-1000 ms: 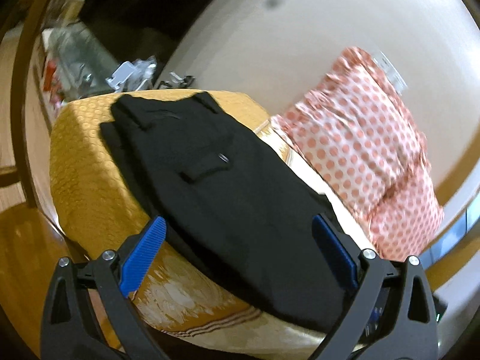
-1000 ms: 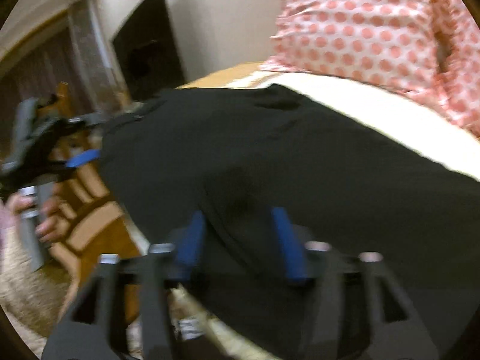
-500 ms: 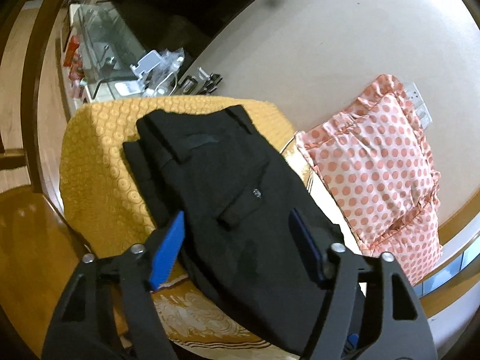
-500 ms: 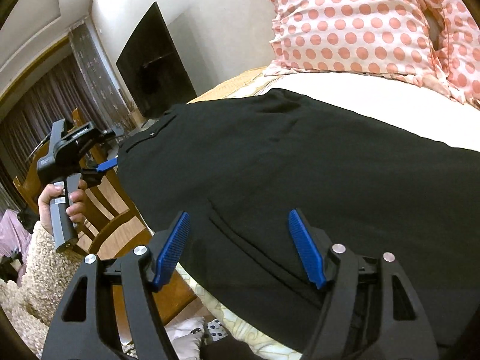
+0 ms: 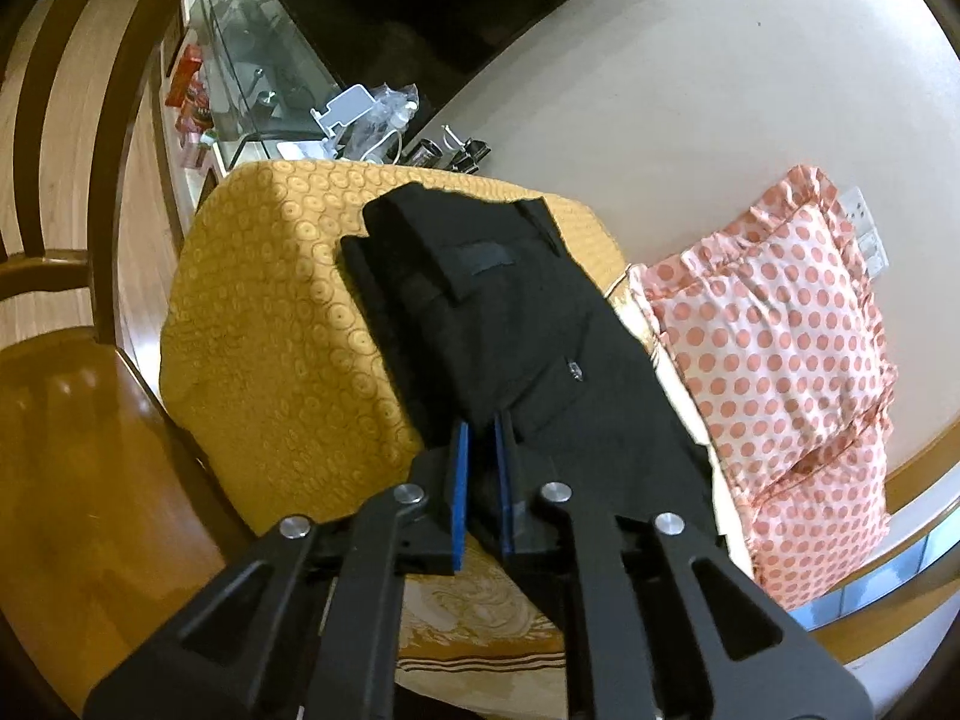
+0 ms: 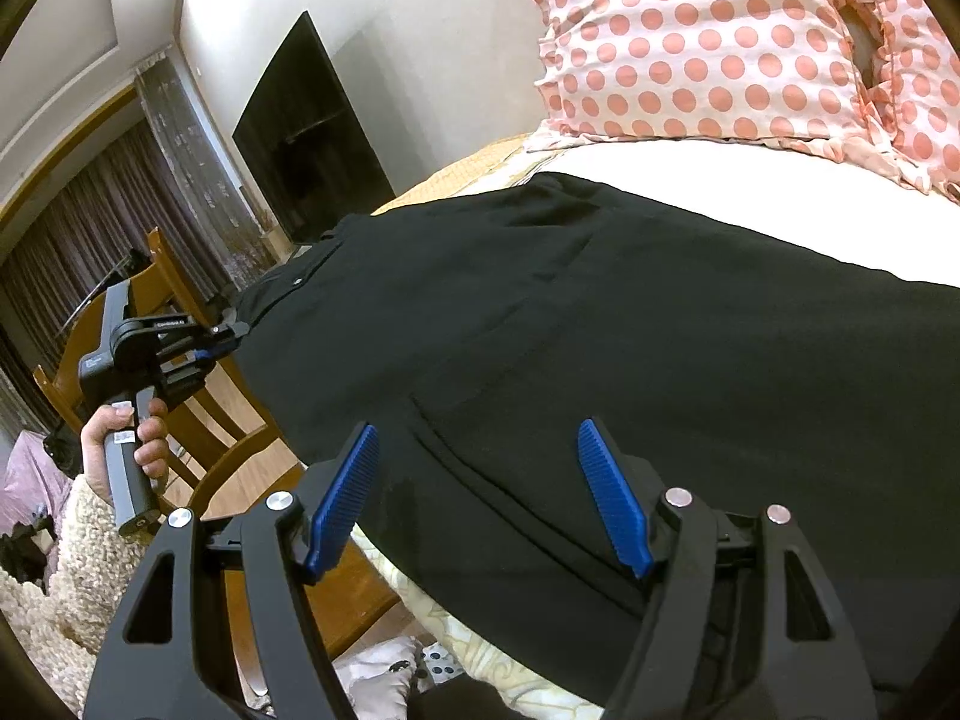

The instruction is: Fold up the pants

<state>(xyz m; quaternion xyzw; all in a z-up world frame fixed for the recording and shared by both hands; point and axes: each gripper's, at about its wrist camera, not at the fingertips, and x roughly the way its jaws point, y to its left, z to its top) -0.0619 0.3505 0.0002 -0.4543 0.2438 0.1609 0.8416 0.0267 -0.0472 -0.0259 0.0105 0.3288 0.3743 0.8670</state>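
Observation:
The black pants [image 5: 510, 324] lie spread along a bed with a mustard patterned cover [image 5: 270, 312]. In the left wrist view my left gripper [image 5: 480, 432] has its blue pads nearly together on the near edge of the pants fabric. In the right wrist view the pants [image 6: 600, 324] fill the middle, waistband at the far left. My right gripper [image 6: 480, 438] is open, its blue pads [image 6: 612, 498] spread just above the fabric near a pocket seam. The left gripper [image 6: 222, 339] shows there too, hand-held, its tips at the waistband corner.
A pink polka-dot pillow [image 5: 774, 348] leans on the wall at the head of the bed, also in the right wrist view [image 6: 720, 42]. A wooden chair [image 5: 66, 396] stands beside the bed. A glass cabinet with clutter [image 5: 258, 78] and a dark TV [image 6: 306, 132] are beyond.
My left gripper has closed from wide open onto the pants edge. The right gripper has stayed open over the fabric, and its view has steadied.

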